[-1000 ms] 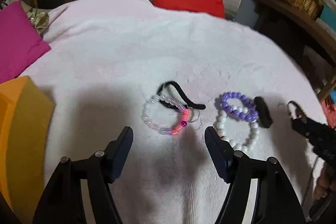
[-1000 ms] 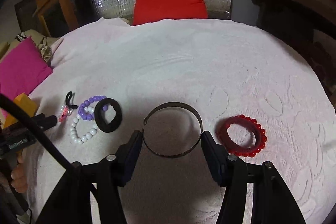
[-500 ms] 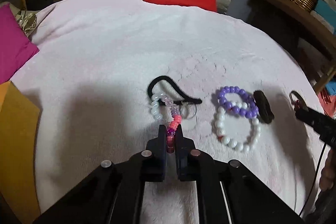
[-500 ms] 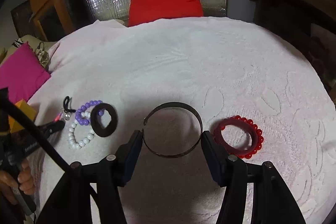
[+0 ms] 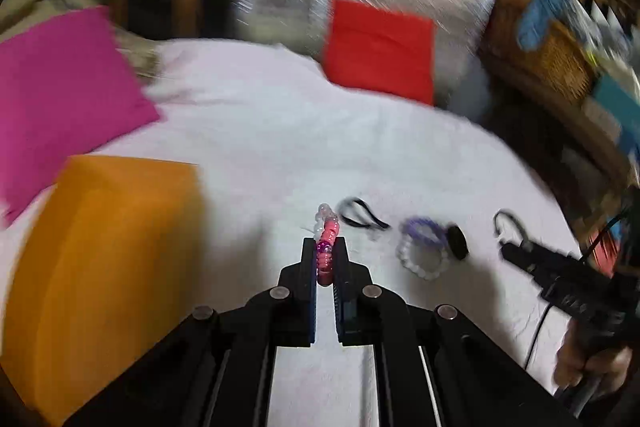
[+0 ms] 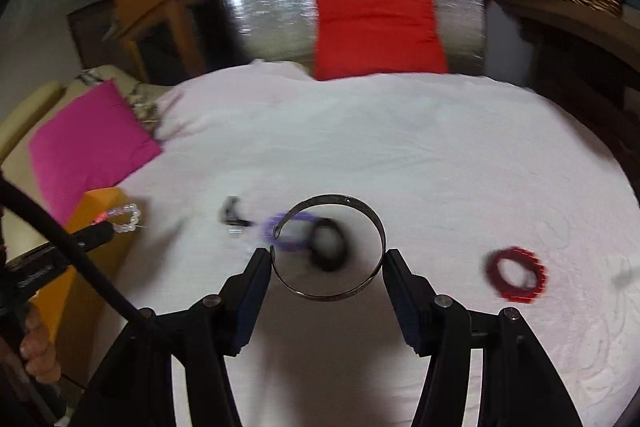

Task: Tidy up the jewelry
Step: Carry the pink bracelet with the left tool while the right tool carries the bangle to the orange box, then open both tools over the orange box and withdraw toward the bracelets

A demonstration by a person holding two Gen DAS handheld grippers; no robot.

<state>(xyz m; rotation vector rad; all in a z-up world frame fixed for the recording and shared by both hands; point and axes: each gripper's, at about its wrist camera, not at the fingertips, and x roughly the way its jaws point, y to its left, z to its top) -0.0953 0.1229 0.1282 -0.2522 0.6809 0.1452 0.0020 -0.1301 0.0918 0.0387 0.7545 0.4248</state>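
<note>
Jaws of the left gripper are nearly shut, clamped on a pink-and-clear beaded bracelet, which is held edge-on above the white textured bed cover. Left wrist view: an orange box is seen near left, possibly the destination, though that is only judged. On the cover at right a black cord, a purple beaded bracelet, a white beaded bracelet and a black ring are seen lying close together; all are blurred. The beads appear round and glossy.

Right wrist view: jaws of the right gripper are set wide, spanning a thin open metal bangle at its two sides; the bangle appears raised over the cover, so a light hold is judged. A red beaded bracelet lies apart at right.

Progress is judged early: two pieces are in hand, none is seen stowed, and at least five remain on the bed.
</note>
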